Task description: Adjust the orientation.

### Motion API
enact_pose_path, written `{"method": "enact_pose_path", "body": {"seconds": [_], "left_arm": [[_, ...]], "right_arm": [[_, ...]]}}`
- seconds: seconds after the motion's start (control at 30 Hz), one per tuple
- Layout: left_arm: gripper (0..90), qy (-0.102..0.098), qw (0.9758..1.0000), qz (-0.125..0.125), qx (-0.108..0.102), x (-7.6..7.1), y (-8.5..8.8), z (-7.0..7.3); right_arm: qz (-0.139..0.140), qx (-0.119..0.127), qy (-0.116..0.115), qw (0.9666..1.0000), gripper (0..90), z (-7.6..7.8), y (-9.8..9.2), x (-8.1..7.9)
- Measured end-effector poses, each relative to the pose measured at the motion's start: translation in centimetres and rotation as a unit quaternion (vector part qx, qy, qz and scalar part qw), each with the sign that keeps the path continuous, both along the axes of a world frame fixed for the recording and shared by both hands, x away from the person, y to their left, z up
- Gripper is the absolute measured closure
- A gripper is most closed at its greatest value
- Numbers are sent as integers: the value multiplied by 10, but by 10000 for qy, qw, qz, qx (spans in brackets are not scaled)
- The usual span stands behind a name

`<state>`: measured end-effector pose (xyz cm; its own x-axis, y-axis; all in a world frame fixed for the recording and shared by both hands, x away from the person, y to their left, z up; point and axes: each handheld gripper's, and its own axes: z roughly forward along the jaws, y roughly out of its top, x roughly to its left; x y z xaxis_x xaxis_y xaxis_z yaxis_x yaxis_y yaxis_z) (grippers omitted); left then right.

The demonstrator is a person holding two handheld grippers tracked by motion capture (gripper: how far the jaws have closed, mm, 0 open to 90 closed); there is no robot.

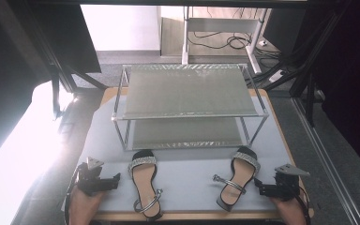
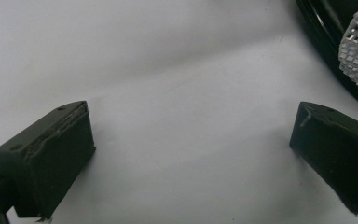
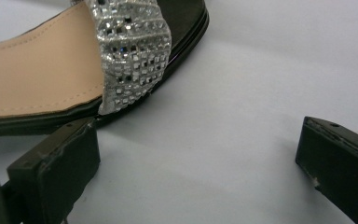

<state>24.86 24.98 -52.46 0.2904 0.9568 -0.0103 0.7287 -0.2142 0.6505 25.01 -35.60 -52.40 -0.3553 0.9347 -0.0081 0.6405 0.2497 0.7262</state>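
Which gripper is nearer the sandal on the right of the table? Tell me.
Right. The right gripper sits just beside that sandal, its open fingers at the sole's edge. The left gripper is across the table, beside the other sandal.

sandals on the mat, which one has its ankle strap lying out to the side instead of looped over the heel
The right sandal, beside the right gripper: its ankle strap trails out to the picture's left. The left sandal keeps its strap curled round the heel.
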Motion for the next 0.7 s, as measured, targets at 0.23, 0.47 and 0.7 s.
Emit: {"method": "enact_pose_path", "body": {"seconds": [0.23,0.47,0.7], "left_arm": [[0,-5,10000,4,-13,0,0,0],[0,-10,10000,4,-20,0,0,0],[0,-15,10000,11,-36,0,0,0]], "right_arm": [[-3,-3,-13,10000,0,0,0,0],[-14,0,-17,10000,0,0,0,0],[-17,5,-30,10000,0,-1,0,0]]}}
